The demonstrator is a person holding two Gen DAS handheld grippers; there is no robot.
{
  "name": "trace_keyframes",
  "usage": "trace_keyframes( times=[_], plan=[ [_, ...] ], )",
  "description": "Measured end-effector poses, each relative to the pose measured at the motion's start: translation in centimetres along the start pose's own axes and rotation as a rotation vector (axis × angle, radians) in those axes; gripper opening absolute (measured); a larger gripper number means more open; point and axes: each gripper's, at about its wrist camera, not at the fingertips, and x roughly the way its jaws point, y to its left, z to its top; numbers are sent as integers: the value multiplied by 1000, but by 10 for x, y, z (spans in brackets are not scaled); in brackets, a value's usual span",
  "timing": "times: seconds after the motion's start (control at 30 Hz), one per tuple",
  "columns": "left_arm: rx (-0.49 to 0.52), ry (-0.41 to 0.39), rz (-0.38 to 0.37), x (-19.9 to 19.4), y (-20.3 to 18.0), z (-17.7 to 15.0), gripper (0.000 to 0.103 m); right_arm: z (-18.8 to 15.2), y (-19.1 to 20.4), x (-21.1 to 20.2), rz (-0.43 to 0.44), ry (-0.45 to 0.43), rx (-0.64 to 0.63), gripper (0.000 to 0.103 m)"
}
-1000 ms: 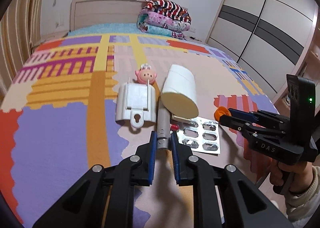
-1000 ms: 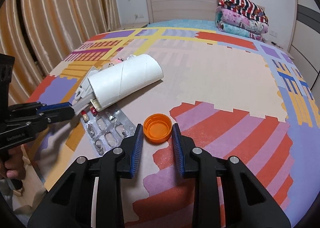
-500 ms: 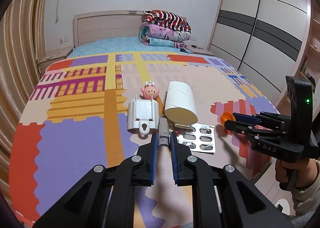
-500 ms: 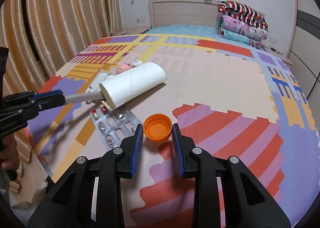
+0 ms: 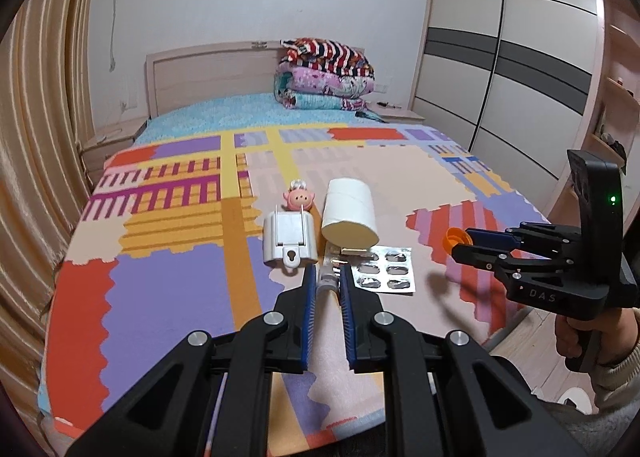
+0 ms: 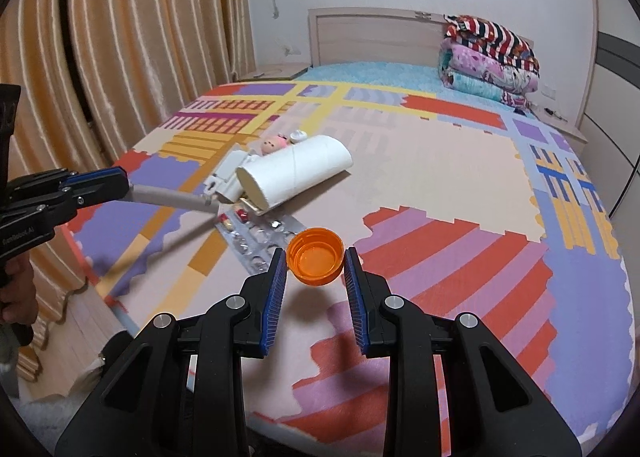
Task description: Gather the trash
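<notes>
Orange bottle cap [image 6: 316, 257], lifted clear of the bed [image 6: 460, 185] and clamped in the right gripper [image 6: 316, 271]. Grey tube [image 6: 172, 197], held above the mat, pinched in the clenched left gripper [image 5: 327, 285]. Two pieces are thus in hand; left lying are the blister pack [image 5: 384, 269], paper roll [image 5: 350, 213], white plastic holder [image 5: 289, 241] and pink toy [image 5: 298, 199]. No bin is visible. Setting: bedroom with patchwork foam mat, folded blankets [image 5: 326, 75], wardrobe [image 5: 508, 57], curtains [image 6: 132, 37].
</notes>
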Motion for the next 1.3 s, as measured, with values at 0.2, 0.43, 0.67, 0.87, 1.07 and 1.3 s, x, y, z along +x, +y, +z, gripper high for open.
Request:
trace_keyframes(
  times=[0.2, 0.43, 0.67, 0.87, 1.07, 1.3],
  plan=[
    [37, -41, -15, -27, -11, 1, 11, -3, 10, -20, 21, -22, -21, 30],
    [96, -53, -58, -52, -33, -9, 11, -17, 27, -41, 64, -24, -51, 30],
    [106, -37, -99, -65, -46, -27, 11, -39, 47, -56, 119, -3, -90, 30],
    [105, 1, -139, -62, -56, -44, 11, -61, 55, -57, 147, 37, -87, 30],
    [94, 64, -183, -47, -62, -63, 11, -91, 57, -43, 169, 126, -78, 30],
    [84, 196, -205, -9, -68, -100, 11, -124, 60, -18, 187, 242, -75, 30]
  ],
)
